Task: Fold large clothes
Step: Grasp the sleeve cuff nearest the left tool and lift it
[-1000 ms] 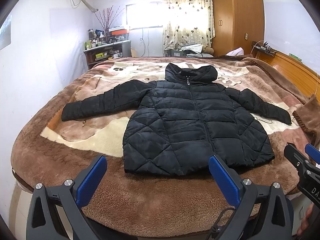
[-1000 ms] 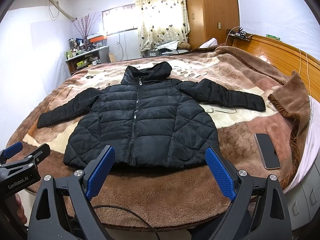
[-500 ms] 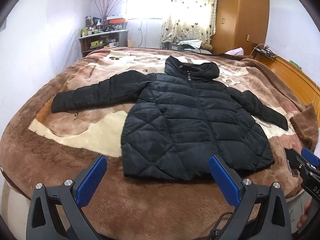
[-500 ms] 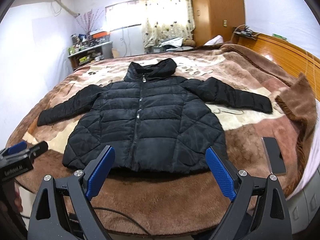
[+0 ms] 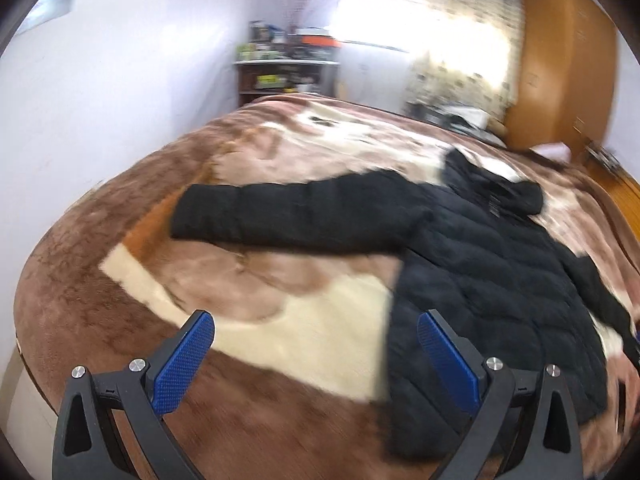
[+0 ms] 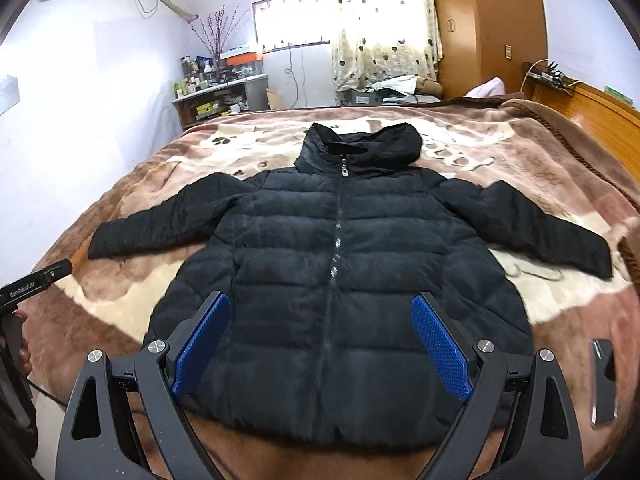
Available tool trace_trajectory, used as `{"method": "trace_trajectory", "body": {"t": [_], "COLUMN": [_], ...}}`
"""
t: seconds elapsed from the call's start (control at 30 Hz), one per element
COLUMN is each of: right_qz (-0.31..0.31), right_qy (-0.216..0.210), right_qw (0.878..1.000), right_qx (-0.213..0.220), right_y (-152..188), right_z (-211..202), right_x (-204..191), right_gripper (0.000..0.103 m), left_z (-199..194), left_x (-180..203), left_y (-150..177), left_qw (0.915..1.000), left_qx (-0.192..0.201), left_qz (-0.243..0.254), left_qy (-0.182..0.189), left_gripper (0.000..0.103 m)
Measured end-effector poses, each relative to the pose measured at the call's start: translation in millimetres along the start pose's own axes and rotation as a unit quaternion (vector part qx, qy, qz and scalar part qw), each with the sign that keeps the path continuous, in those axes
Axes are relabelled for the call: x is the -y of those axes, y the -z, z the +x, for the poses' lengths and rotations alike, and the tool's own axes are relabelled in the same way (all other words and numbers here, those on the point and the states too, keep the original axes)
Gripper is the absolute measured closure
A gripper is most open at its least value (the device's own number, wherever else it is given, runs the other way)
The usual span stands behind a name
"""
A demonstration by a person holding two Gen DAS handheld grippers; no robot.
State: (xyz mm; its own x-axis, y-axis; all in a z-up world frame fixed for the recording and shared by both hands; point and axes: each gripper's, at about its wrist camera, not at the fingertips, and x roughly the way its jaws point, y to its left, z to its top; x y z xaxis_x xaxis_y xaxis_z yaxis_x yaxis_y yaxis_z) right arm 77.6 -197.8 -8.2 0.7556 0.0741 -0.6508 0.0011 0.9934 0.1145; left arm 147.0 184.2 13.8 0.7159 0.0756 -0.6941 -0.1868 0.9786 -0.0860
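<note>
- Black jacket (image 6: 336, 264) lies flat, zipped, sleeves spread, centre frame on the bed blanket (image 6: 520, 152).
- Right tool (image 6: 320, 340) spread, empty, over the hem.
- Left tool (image 5: 316, 356) spread, empty, lower frame; view blurred.

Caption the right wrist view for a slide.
Open right tongs poised over the hem of a black puffer jacket spread flat on a brown blanket.
</note>
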Motion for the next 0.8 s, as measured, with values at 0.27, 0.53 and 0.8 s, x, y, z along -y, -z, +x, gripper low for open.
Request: {"method": "trace_trajectory", "body": {"t": [0.27, 0.53, 0.8], "right_qz": [-0.004, -0.025, -0.054], "right_qy": [-0.005, -0.018, -0.008], "right_qw": [1.000, 0.999, 0.998], "right_qx": [0.001, -0.012, -0.029], "right_y": [-20.0, -27.6, -27.2], "right_z": [52.1, 101.4, 135.8], "right_x": [-12.4, -28.1, -36.7], "right_gripper": [0.011, 0.010, 0.011], "left_z": [95.6, 180.7, 248.3], "left_x": [-82.9, -129.7, -158.2], "left_y": [-36.9, -59.1, -67.4], "left_qw": [0.9922, 0.9746, 0.9535], "left_qx": [-0.031, -0.058, -0.084], "left_qz": [-0.121, -0.216, -0.288], "left_qy": [0.000, 0.010, -0.029], "left_gripper": [0.000, 0.000, 0.001]}}
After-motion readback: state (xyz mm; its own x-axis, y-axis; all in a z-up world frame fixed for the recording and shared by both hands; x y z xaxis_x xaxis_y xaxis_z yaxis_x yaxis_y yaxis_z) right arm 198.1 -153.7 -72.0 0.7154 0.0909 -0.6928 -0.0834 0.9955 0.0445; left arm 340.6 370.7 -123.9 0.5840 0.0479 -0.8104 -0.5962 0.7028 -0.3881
